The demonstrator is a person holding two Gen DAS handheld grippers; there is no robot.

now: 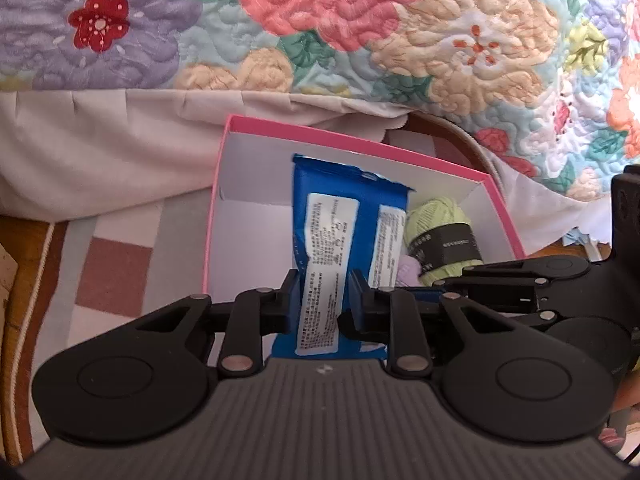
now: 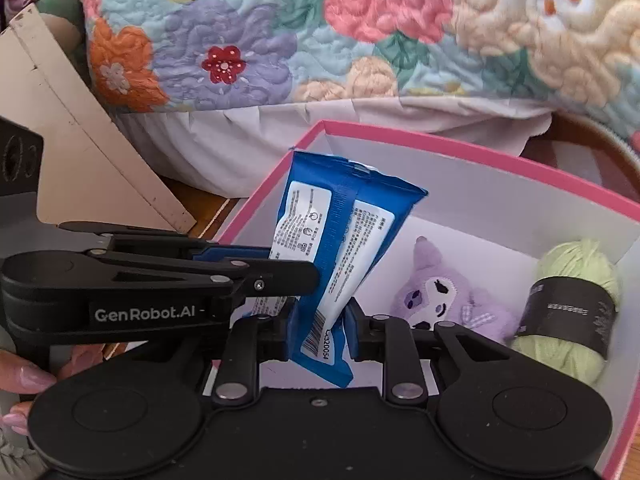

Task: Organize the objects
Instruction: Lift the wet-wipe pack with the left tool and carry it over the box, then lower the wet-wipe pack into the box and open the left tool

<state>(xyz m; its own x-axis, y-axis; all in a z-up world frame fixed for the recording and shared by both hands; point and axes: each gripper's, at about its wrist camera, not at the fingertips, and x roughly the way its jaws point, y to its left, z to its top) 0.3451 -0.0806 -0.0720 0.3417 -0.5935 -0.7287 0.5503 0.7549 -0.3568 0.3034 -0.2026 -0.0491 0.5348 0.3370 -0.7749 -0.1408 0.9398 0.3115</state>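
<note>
A blue packet (image 1: 344, 216) was held above the open pink box (image 1: 505, 216), gripped at its near end by the left gripper (image 1: 319, 300) and the right gripper (image 2: 320, 326), the fingers (image 1: 288, 300) of each nearly closed and pressed against its sides. Inside the box, a green yarn ball (image 2: 568, 308) lay against the right wall, with a purple plush toy (image 2: 436, 300) just beside it. Behind the box hung a floral quilt (image 1: 320, 20); the box stood on a checked rug (image 1: 116, 272).
</note>
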